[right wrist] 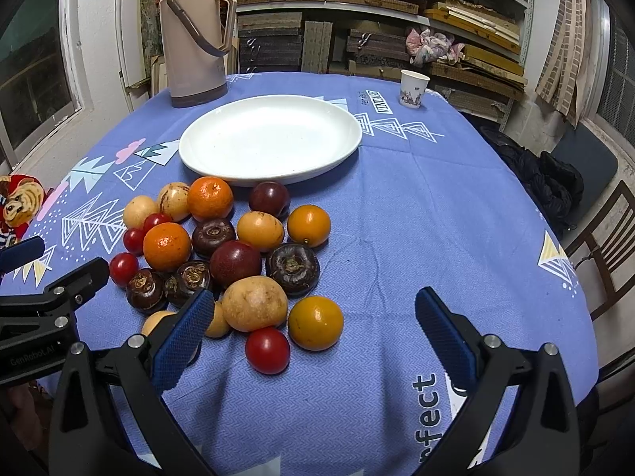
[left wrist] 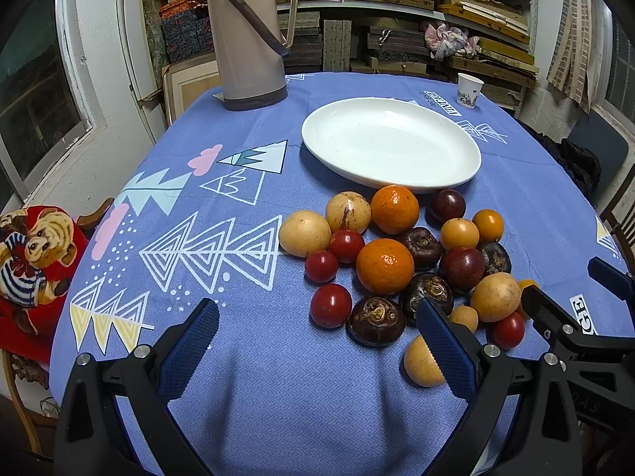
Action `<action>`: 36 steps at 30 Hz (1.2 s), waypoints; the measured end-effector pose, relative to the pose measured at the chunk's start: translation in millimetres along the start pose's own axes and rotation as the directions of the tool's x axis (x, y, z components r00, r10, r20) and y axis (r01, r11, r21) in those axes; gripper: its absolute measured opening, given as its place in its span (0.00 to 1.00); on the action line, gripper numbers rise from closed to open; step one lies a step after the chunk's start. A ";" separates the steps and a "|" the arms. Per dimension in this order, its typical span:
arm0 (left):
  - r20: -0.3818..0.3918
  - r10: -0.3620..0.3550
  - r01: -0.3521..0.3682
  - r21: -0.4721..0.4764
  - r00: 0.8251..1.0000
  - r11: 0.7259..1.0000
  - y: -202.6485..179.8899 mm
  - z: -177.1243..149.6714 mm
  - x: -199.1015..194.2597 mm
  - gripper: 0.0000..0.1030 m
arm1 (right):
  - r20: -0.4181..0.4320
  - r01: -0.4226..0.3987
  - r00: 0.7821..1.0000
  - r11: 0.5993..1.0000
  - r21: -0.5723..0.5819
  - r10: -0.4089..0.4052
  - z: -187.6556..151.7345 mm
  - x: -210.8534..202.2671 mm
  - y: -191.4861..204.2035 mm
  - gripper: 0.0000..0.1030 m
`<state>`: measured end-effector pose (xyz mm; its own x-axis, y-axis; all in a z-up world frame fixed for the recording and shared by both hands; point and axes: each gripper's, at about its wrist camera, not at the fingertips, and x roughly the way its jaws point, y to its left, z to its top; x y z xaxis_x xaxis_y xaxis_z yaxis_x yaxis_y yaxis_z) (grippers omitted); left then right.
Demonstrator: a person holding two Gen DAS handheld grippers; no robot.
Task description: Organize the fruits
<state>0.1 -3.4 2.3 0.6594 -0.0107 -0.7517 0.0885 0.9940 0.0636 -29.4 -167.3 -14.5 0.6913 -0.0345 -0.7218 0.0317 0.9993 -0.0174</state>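
A heap of fruit lies on the blue tablecloth in front of an empty white plate (left wrist: 391,142) (right wrist: 270,137): oranges (left wrist: 384,265) (right wrist: 166,246), red cherry tomatoes (left wrist: 330,304) (right wrist: 267,350), dark water chestnuts (left wrist: 377,320) (right wrist: 292,263), yellow-brown round fruits (left wrist: 304,233) (right wrist: 254,303) and dark plums (right wrist: 235,263). My left gripper (left wrist: 317,327) is open and empty, low over the cloth just before the heap. My right gripper (right wrist: 315,317) is open and empty at the heap's near right side, its left finger (right wrist: 186,329) over the fruit. Each gripper shows at the edge of the other's view.
A tall beige thermos (left wrist: 250,35) (right wrist: 194,35) stands at the back left of the round table. A small paper cup (left wrist: 469,90) (right wrist: 412,88) stands at the back right. Chairs and dark clothing (right wrist: 555,182) sit to the right, shelves behind.
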 end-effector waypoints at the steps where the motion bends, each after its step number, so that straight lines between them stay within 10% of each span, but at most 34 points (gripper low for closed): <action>1: 0.000 -0.001 0.001 -0.001 1.000 1.000 0.6 -0.2 0.2 0.97 | -0.001 -0.001 1.000 1.000 0.000 0.001 0.0 0.1 0.0 0.96; 36: 0.011 -0.028 0.028 0.048 1.000 0.998 21.2 -3.2 12.6 0.97 | -0.003 -0.104 0.994 0.984 -0.144 0.105 -6.1 5.3 -12.6 0.96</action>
<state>7.9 17.9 -8.0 0.6646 -0.0400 -0.7461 0.1423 0.9871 0.0738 -30.5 -179.9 -22.3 0.6888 0.0707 -0.7215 -0.1451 0.9885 -0.0418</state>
